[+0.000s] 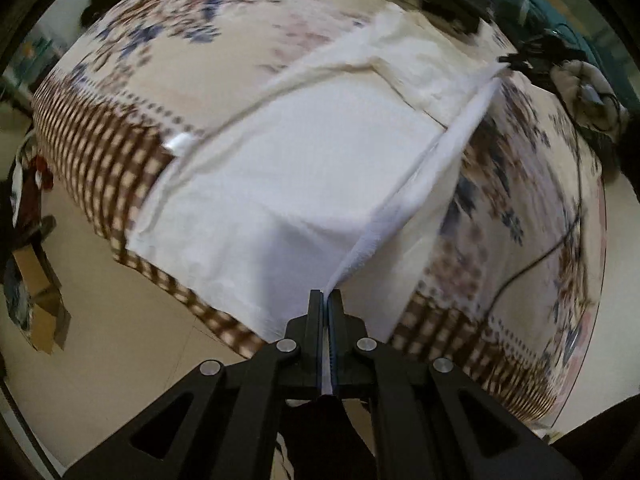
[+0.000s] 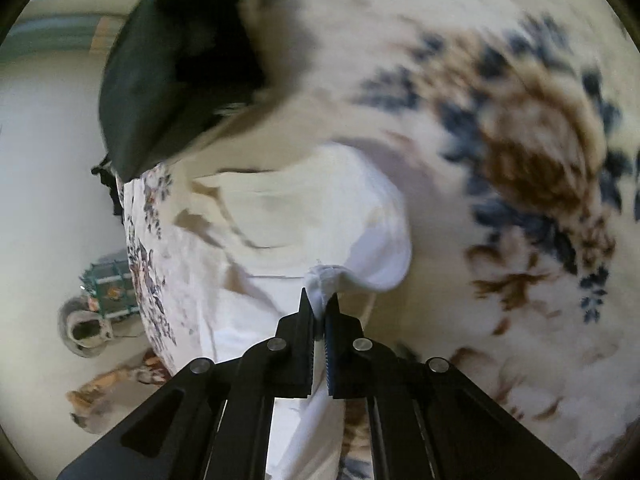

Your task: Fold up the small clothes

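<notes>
- Lying on the floor at the far left of the left wrist view, a cardboard box (image 1: 42, 300) sits below the edge of the bed.
- A floral bedspread (image 1: 168, 60) with a brown checked border covers the bed, and the white garment (image 1: 288, 168) is spread across it, its near part reaching over the checked border.
- A small shiny label (image 1: 179, 143) shows at the garment's left edge.
- The left hand-held gripper (image 1: 329, 300) is clenched on a lifted fold of the white garment, and a taut ridge of cloth runs from its tips up and to the right.
- A black cable (image 1: 560, 240) trails over the bedspread on the right, well apart from the garment.
- In the right wrist view, a green crate (image 2: 112, 284) stands on the floor at the left, beside the bed.
- A black object (image 2: 172, 72), too blurred to name, lies on the bedspread above the garment.
- The right hand-held gripper (image 2: 319, 300) is pinched on a bunched hem of the white garment, with cloth hanging down between its fingers (image 2: 302, 340).
- Blue and brown flowers of the bedspread fill the right side of that view.
</notes>
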### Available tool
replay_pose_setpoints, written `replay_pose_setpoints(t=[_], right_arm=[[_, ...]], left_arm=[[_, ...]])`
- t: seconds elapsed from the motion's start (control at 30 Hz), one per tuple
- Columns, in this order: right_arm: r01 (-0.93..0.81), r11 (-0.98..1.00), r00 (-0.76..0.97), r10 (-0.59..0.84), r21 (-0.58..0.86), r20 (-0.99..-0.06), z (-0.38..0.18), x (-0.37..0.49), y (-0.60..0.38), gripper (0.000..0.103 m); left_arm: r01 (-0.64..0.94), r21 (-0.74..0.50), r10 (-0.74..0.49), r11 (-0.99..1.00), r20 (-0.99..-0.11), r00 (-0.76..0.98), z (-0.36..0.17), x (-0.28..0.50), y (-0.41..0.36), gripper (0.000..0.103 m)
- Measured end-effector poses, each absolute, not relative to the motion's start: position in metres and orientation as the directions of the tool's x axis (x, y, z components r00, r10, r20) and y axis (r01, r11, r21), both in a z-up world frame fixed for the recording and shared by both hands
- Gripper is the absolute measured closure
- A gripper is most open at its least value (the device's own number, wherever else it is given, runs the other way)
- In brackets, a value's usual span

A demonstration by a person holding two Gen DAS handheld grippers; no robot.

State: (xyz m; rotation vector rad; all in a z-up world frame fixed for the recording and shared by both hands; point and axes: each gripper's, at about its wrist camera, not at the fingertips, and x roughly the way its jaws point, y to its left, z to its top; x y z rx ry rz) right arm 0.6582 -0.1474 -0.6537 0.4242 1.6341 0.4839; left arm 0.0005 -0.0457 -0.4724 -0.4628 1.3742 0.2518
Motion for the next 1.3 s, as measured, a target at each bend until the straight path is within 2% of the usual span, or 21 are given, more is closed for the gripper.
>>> replay_pose_setpoints(t=[0.27,0.57,0.77,0.8,0.83,0.9,0.93,0.97,1.0,1.03,1.07,1.1,1.17,1.3], right_arm=[[-0.146,0.912,-0.105,0.372,0.384,-0.922,-0.624,0.668,0.002,0.099],[-0.28,0.942,-0.11,0.16,0.185,-0.981,-0.676,0.664,0.135,0.099],[-0.272,0.955,-0.118,0.088,0.118,-0.989,-0.706,0.662,0.163,0.099],[-0.254,0.96,-0.124,0.09,0.119,-0.988,-0.707,0.662,0.161,0.099],[-0.235,0.963,-0.132,0.105,0.134,-0.986,-0.706,0.661,0.158,0.095],[-0.194,0.96,-0.157,0.174,0.203,-0.972,-0.697,0.655,0.146,0.073],[-0.161,0.954,-0.159,0.228,0.253,-0.961,-0.687,0.648,0.135,0.055],[-0.148,0.949,-0.155,0.255,0.278,-0.954,-0.678,0.641,0.126,0.046],[-0.149,0.94,-0.155,0.284,0.307,-0.946,-0.666,0.626,0.114,0.046],[-0.155,0.933,-0.159,0.301,0.324,-0.94,-0.657,0.612,0.106,0.046],[-0.162,0.929,-0.16,0.307,0.332,-0.938,-0.65,0.596,0.092,0.046],[-0.166,0.927,-0.169,0.309,0.336,-0.936,-0.644,0.573,0.076,0.046],[-0.146,0.924,-0.212,0.319,0.352,-0.924,-0.643,0.527,0.044,0.046],[-0.044,0.94,-0.374,0.298,0.338,-0.878,-0.678,0.404,-0.011,0.046]], left_arm=[[-0.498,-0.178,-0.082,0.849,-0.975,0.208,-0.489,0.0,0.059,0.103],[-0.566,-0.196,-0.117,0.801,-0.978,0.173,-0.548,-0.008,0.125,0.103],[-0.583,-0.203,-0.152,0.787,-0.979,0.136,-0.589,-0.01,0.147,0.102],[-0.594,-0.207,-0.166,0.778,-0.978,0.124,-0.592,-0.011,0.151,0.098],[-0.611,-0.199,-0.173,0.766,-0.98,0.102,-0.596,-0.014,0.156,0.098],[-0.652,-0.212,-0.196,0.728,-0.976,0.098,-0.597,-0.024,0.168,0.098],[-0.679,-0.218,-0.202,0.701,-0.974,0.103,-0.594,-0.032,0.175,0.098],[-0.692,-0.227,-0.206,0.686,-0.972,0.114,-0.591,-0.036,0.179,0.098],[-0.702,-0.233,-0.203,0.673,-0.971,0.127,-0.587,-0.04,0.183,0.097],[-0.705,-0.249,-0.205,0.664,-0.967,0.148,-0.582,-0.043,0.185,0.095],[-0.702,-0.268,-0.213,0.66,-0.963,0.167,-0.578,-0.043,0.187,0.084],[-0.695,-0.285,-0.224,0.661,-0.958,0.179,-0.577,-0.041,0.187,0.067],[-0.669,-0.318,-0.243,0.672,-0.948,0.207,-0.574,-0.034,0.185,0.054],[-0.611,-0.297,-0.248,0.733,-0.954,0.167,-0.585,-0.003,0.16,0.053]])
